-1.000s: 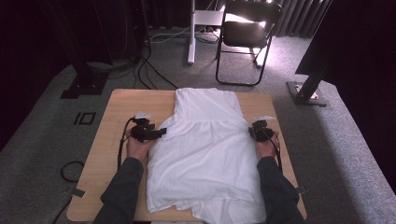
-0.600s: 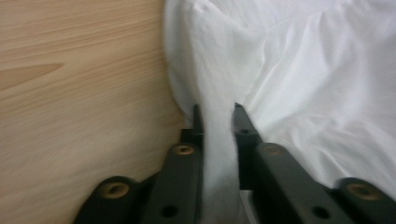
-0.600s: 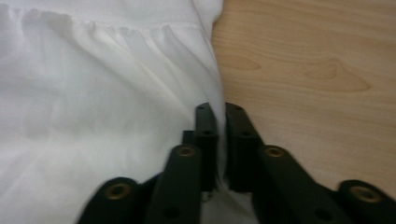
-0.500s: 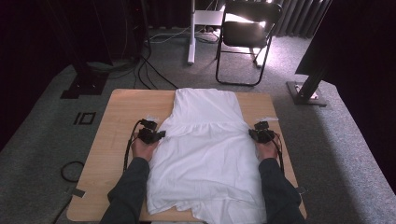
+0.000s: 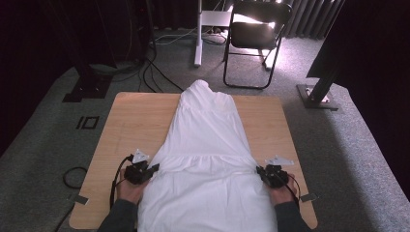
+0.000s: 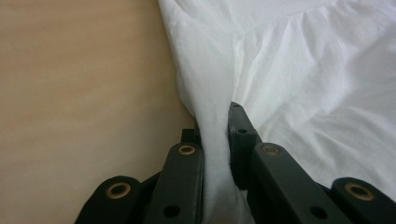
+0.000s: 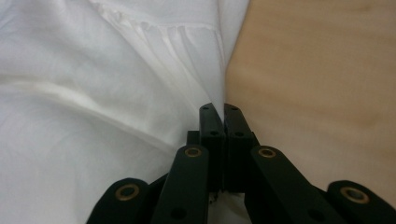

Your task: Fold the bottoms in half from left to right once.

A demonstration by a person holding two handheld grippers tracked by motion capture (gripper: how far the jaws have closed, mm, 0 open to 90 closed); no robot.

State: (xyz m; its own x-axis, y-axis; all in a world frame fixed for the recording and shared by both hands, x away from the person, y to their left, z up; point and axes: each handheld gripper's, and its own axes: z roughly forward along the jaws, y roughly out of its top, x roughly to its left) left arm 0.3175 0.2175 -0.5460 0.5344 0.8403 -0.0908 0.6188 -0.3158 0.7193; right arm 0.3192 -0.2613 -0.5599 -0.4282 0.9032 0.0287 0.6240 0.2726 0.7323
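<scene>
A white dress (image 5: pixel 209 159) lies flat along the middle of the wooden table (image 5: pixel 130 121), its narrow bodice end pointing toward the far edge and its wide skirt spreading toward the person at the near edge. The cloth is plain and thin, with a gathered seam running across it about level with the two hands, and soft creases fanning out from each held edge. The left gripper (image 5: pixel 147 170) has the dress's left edge: in the left gripper view a thick fold of white fabric (image 6: pixel 212 140) runs up between the black jaws, which are pressed onto it, with bare table just to the left of them. The right gripper (image 5: pixel 263 172) has the right edge at the same height: in the right gripper view (image 7: pixel 218 112) the jaws stand pressed together, pinching a thin edge of the dress where the gathered seam ends, with wood to their right. The person's hands and dark sleeves come in from the near edge of the table on either side of the skirt. The table stands on grey carpet (image 5: pixel 353 145); beyond it are a folding chair (image 5: pixel 254 34), a white stand (image 5: pixel 198 34), cables on the floor and dark curtains.
</scene>
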